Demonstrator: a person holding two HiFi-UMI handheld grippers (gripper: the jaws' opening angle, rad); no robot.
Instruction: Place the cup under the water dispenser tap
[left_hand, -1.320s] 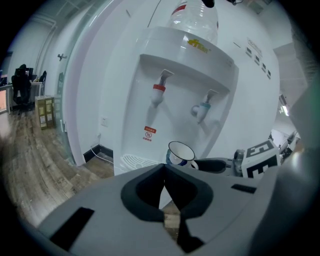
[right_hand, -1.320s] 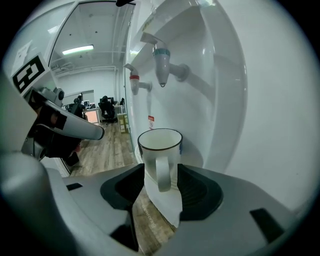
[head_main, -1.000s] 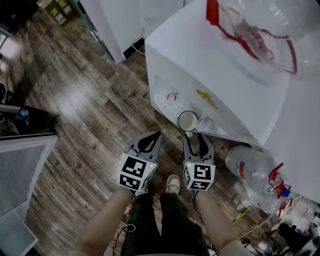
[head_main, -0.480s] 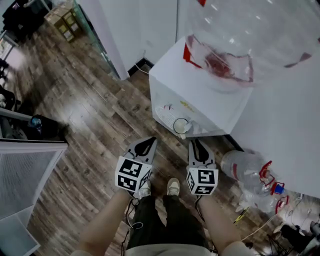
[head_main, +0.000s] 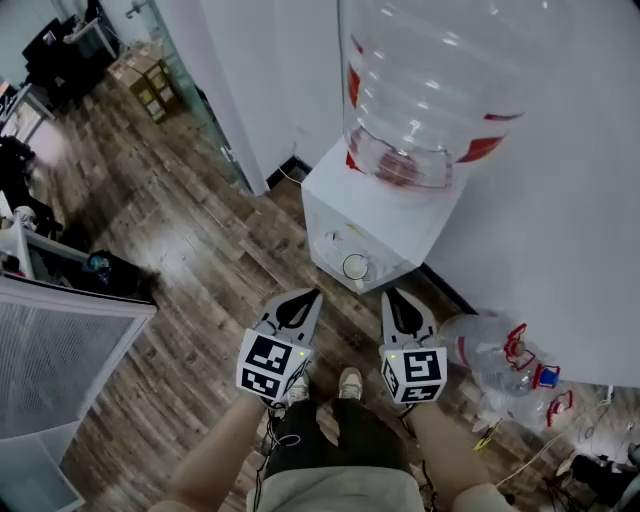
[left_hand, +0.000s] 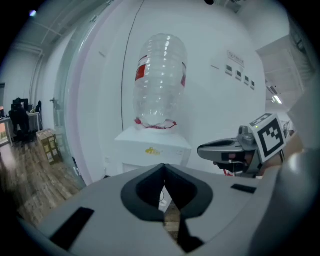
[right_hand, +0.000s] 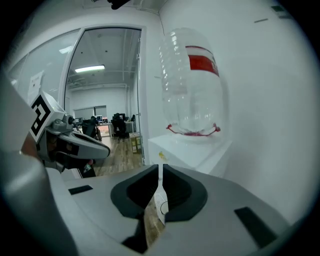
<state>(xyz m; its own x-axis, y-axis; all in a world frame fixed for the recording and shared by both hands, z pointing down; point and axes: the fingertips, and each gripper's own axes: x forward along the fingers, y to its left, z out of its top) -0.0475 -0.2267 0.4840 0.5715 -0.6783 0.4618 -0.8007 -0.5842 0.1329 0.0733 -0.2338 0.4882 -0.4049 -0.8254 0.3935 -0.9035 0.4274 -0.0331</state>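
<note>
Floor (head_main: 180, 250): wood planks, matt, grainy. Water btl (head_main: 430, 90): clear glossy plastic. Dispenser (head_main: 385, 215): smooth wht plastic.

The matt grey left tool (head_main: 312, 293) and matt grey right tool (head_main: 388, 293) are pointed shells, each with a black teardrop hollow at its middle and black rectangular slots on its flanks. Each carries at its rear a white cube printed with black square markers, the left cube (head_main: 270, 366) and the right cube (head_main: 414, 372), with a small green light by the edge. The person wears dark trousers (head_main: 330, 440), pale shoes (head_main: 347, 381) and a light-coloured top (head_main: 335, 490), and a thin dark cable (head_main: 266, 445) loops beside the trousers.
</note>
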